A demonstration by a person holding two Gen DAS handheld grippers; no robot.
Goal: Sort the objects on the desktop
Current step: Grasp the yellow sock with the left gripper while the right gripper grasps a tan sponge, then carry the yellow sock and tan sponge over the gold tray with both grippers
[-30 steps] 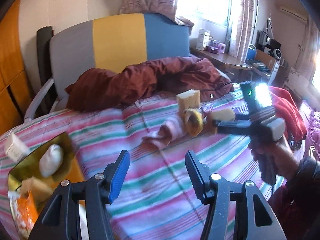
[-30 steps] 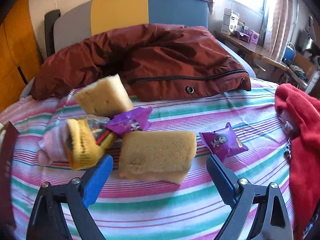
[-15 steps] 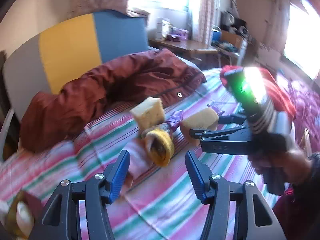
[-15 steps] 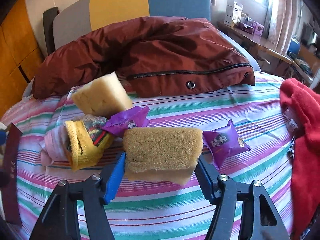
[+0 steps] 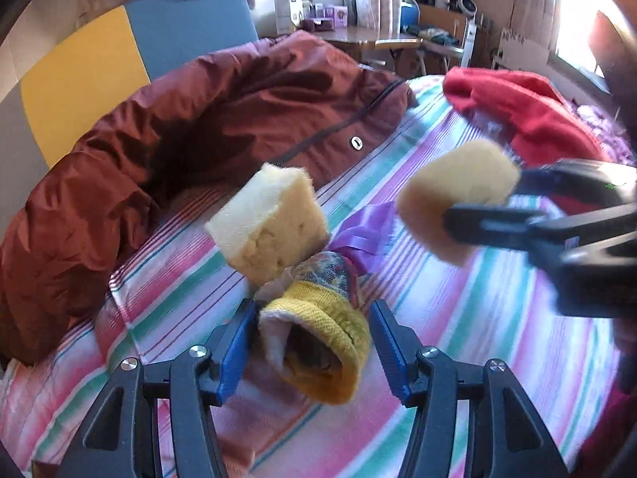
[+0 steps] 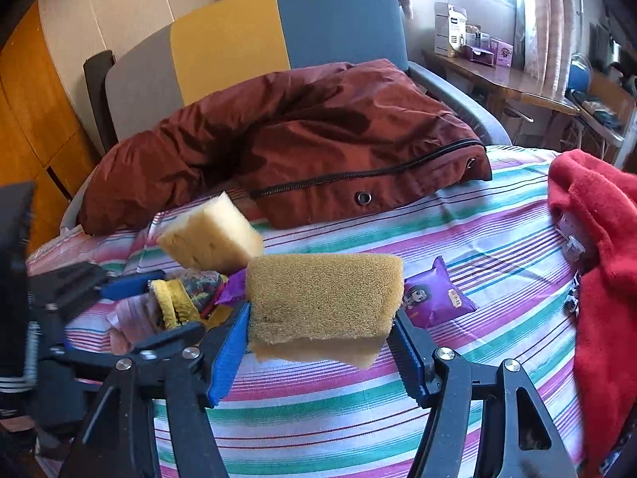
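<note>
My right gripper is shut on a tan sponge and holds it just above the striped bedsheet; the sponge also shows in the left wrist view. My left gripper is open, its jaws on either side of a rolled yellow and pink sock, also seen in the right wrist view. A second, paler sponge leans on the sock. One purple snack packet lies behind the sock. Another purple packet lies right of the held sponge.
A maroon jacket lies across the back of the bed. A red garment is heaped at the right. A yellow, blue and grey headboard stands behind. A cluttered desk is at the far right.
My right gripper closed on the tan sponge and lifted it. My left gripper moved forward and right until its open jaws came around the sock.
</note>
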